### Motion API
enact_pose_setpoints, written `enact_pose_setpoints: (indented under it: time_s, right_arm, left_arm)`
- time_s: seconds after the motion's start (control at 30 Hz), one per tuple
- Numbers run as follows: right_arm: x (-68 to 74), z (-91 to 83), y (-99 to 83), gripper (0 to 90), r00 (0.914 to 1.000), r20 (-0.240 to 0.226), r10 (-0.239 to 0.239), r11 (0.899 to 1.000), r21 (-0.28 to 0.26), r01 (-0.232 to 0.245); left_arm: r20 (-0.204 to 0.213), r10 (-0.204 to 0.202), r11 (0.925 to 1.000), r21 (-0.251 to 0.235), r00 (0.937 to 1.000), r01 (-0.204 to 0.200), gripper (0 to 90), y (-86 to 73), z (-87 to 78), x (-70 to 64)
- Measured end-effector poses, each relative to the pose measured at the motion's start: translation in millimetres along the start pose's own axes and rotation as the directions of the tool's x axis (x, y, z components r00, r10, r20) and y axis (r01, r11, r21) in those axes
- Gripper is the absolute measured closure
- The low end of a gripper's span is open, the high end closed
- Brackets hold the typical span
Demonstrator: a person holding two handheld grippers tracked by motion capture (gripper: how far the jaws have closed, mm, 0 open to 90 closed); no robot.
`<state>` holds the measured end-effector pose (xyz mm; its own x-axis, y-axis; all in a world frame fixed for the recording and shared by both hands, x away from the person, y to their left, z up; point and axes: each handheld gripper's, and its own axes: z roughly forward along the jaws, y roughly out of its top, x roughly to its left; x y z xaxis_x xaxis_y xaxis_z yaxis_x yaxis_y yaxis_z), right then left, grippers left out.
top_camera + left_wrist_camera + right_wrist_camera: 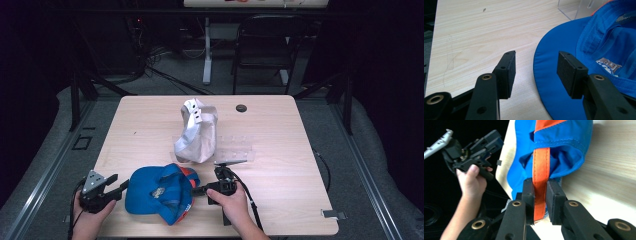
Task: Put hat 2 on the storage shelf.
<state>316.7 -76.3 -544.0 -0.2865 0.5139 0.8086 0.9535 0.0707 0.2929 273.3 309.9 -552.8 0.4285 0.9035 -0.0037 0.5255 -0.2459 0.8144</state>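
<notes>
Right gripper view: right hand-held gripper clenched on the cap's orange strap.
Left hand-held gripper: released, straddling the brim edge.
Blue cap: upturned at the bench front.
Risk: thin strap may slip out if pulled; the brim may slide away from the closing jaws.

Blue cap: right side and near brim cut off by the left gripper view's edges; its label print too blurred to read. Orange strap: near end hidden between the right gripper fingers. Clear plastic piece cut off at the far edge. Small dark disc on the far counter: too small to identify.
</notes>
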Motion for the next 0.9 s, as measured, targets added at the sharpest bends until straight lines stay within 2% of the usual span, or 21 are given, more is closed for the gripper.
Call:
enact_pose_setpoints:
  time_s: [0.2,0.27,0.3,0.37,0.5,0.7,0.9]
  right_arm:
    - [10.9,-10.9,10.6,78.9,0.9999,-0.01,0.013,1.0,0.004,-0.013]
    - [14.7,-16.6,13.9,78.8,0.9998,-0.013,0.015,1.0,0.009,-0.015]
    - [16.4,-18.2,14.5,78.9,0.9997,-0.018,0.018,1.0,-0.007,-0.018]
    - [19.2,-25.1,17.0,78.9,0.9998,-0.016,0.013,1.0,0.008,-0.012]
    - [21.9,-36.0,19.0,79.0,0.9995,-0.027,0.015,1.0,-0.003,-0.015]
    - [24.0,-57.2,21.4,79.1,0.9963,-0.079,0.035,0.999,-0.01,-0.036]
    - [28.8,-72.4,25.1,79.2,0.9885,-0.139,0.059,0.998,-0.029,-0.064]
  left_arm:
    - [0.012,-0.011,0.9999,-0.001,0.9999,0.011,50.7,0.5,-0.9,0.5]
    - [0.02,-0.009,0.9998,0.019,0.9998,0.008,51.6,1.5,-2.2,0.4]
    - [0.021,-0.006,0.9998,0.019,0.9998,0.006,51.8,1.5,-2.0,0.3]
    - [0.019,-0.006,0.9998,0.019,0.9998,0.005,51.8,1.4,-1.7,0.2]
    - [0.019,-0.008,0.9998,0.021,0.9998,0.008,51.8,1.4,-1.9,0.5]
    - [0.022,-0.008,0.9998,0.019,0.9997,0.008,51.7,1.3,-1.2,-0.3]
    - [0.023,0.004,0.9997,0.025,0.9997,-0.005,51.7,1.9,-0.5,-1.8]
